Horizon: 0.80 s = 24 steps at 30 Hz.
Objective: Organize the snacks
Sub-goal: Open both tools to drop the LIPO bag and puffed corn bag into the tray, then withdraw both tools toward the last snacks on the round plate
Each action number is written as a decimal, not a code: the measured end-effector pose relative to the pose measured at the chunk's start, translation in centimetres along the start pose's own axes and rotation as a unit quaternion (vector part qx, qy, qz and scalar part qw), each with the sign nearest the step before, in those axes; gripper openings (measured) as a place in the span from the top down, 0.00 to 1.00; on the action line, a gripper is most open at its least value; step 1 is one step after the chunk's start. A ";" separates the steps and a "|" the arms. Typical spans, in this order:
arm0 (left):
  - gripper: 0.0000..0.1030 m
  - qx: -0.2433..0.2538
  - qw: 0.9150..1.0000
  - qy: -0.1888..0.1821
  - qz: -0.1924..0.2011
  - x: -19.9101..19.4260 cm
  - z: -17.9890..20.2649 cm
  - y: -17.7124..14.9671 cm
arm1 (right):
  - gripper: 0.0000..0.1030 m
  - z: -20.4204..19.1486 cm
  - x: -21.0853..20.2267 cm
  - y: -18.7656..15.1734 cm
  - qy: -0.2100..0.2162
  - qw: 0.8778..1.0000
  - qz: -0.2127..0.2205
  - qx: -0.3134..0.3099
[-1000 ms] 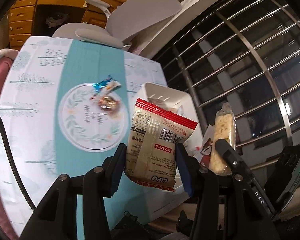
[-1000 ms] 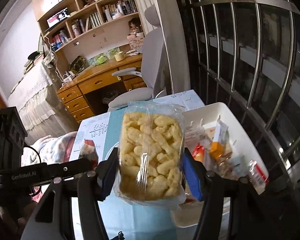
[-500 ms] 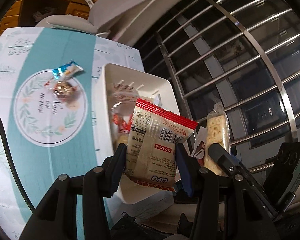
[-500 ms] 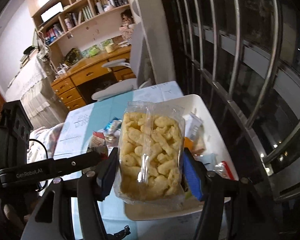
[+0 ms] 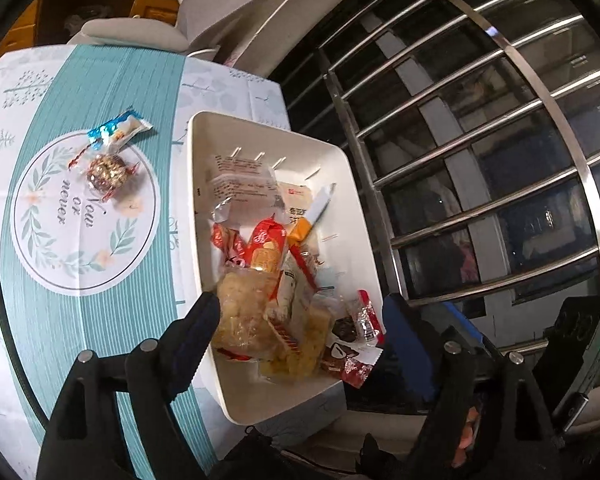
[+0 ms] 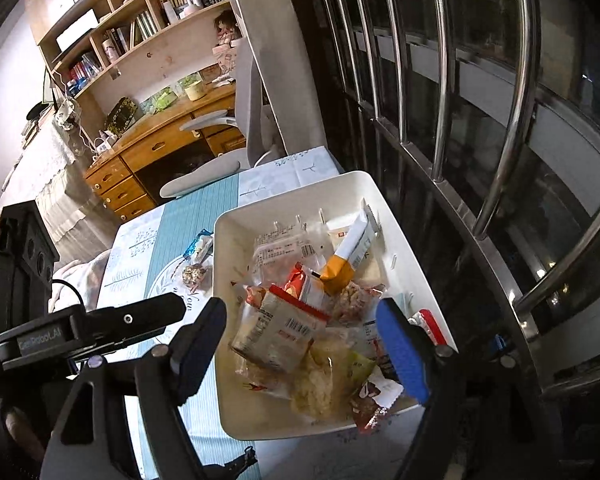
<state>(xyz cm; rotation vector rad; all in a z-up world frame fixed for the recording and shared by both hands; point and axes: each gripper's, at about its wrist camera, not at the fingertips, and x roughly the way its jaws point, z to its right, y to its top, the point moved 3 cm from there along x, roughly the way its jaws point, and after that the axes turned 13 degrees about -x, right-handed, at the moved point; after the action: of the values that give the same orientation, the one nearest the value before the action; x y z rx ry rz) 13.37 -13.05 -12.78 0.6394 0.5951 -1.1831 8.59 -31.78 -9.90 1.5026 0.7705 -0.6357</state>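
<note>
Black jaws of left gripper [image 5: 300, 320] and right gripper [image 6: 304, 340] opening, empty, above white bin [image 5: 204, 240]

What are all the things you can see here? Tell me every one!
Bin: one, white, on the table's window side.
Snack packets: a heap, red, orange, clear and white, inside the bin.
Blue-and-white packet: one, on the tablecloth beside the bin.
Round wrapped sweet: one, gold-brown, next to it.
Tablecloth: one, teal and white.
Office chair: one, grey, behind the table.
Desk: one, wooden, under bookshelves.
Window bars: several, metal.
Left gripper: black fingers opening, nothing pressed.
Right gripper: blue-padded fingers opening, above the bin.
</note>
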 end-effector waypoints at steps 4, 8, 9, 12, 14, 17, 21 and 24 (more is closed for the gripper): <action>0.18 -0.007 1.000 0.012 0.001 -0.2 -0.6 0.2 | 0.24 0.0 0.3 0.0 0.000 1.000 -0.004 0.004; 0.18 -0.005 1.000 0.027 0.001 -0.7 -1.2 0.3 | 0.24 -0.4 0.9 0.0 0.004 1.000 -0.012 0.010; 0.18 -0.004 0.999 0.032 0.002 -0.9 -1.4 0.4 | 0.24 -0.6 1.0 0.0 0.006 1.000 -0.014 0.011; 0.18 0.001 0.998 0.063 0.005 -1.6 -2.3 0.7 | 0.24 -1.5 1.4 0.0 0.007 1.000 -0.020 0.015; 0.18 0.000 0.997 0.071 0.009 -2.3 -3.1 1.0 | 0.24 -2.1 1.8 -0.1 0.008 0.999 -0.026 0.020; 0.18 -0.002 0.996 0.091 0.014 -3.7 -4.8 1.6 | 0.24 -3.8 2.6 -0.4 0.009 0.999 -0.039 0.031; 0.18 -0.003 0.993 0.117 0.024 -6.3 -7.4 3.2 | 0.24 -6.3 3.3 -0.7 0.009 0.998 -0.052 0.040; 0.18 0.003 0.990 0.140 0.030 -8.1 -9.2 4.4 | 0.24 -8.8 3.7 -0.8 0.011 0.997 -0.057 0.042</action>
<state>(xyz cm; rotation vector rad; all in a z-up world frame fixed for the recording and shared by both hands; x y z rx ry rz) 14.56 -0.08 -12.65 0.8306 0.8019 -1.0464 9.85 -22.66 -12.59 1.5525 0.8597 -0.7470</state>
